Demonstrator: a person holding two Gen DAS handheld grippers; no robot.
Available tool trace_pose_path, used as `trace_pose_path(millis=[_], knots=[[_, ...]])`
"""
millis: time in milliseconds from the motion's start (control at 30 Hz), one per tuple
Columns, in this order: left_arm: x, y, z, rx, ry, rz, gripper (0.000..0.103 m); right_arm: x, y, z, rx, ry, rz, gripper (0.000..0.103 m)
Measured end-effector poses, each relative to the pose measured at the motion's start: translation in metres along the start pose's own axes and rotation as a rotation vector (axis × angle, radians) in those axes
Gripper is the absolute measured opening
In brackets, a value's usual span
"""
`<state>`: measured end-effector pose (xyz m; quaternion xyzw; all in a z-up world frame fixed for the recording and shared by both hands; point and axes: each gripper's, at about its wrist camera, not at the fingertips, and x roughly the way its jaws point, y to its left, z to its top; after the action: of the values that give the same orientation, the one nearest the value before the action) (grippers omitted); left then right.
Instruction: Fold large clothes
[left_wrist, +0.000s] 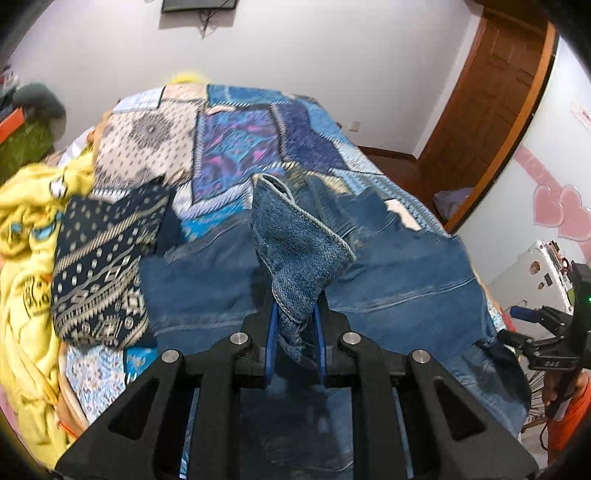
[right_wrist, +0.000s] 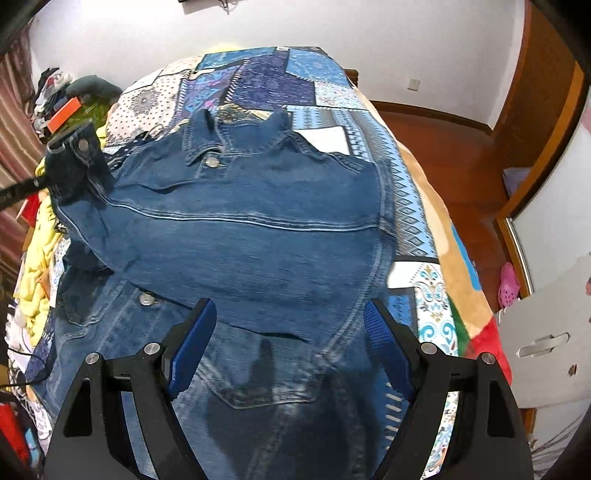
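Blue denim jacket (right_wrist: 236, 229) spread on patchwork-quilt bed (right_wrist: 413, 206). Left claw (left_wrist: 295, 332) pinched tight on a lifted cuff; right claw (right_wrist: 288, 343) wide apart, empty, above the jacket. Denim likely heavy, stiff-ish, non-slip; grab seams or hem.

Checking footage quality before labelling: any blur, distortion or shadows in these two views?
Left wrist: left edge motion-blurred, yellow garment smeared; denim jacket cuff in the left gripper sharp. Right wrist: strong fisheye bulge of the bed; right gripper casts shadow on denim.
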<state>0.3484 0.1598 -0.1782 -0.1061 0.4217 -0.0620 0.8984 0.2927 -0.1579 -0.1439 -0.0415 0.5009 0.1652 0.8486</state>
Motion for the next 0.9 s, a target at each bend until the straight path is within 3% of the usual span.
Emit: trace_pose_path(millis=[200,433,667,833,900], knots=[[0.004,0.033,-0.030,-0.089,0.030,-0.017,0.017,0.004,0.017,0.002,-0.029,0.010,-0.008,0.079],[0.018,0.047,-0.064,-0.102,0.110,0.023,0.017,0.011,0.023,0.000,-0.032,0.032,-0.009,0.080],[0.015,0.043,-0.087,-0.035,0.184,0.165,0.020,0.016,0.021,-0.009,-0.025,0.057,-0.019,0.080],[-0.011,0.045,-0.094,-0.011,0.173,0.186,0.024,0.008,0.019,-0.016,-0.027,0.052,-0.028,0.079],[-0.031,0.044,-0.092,-0.005,0.140,0.191,0.033,-0.002,0.018,-0.018,-0.031,0.024,-0.040,0.079]])
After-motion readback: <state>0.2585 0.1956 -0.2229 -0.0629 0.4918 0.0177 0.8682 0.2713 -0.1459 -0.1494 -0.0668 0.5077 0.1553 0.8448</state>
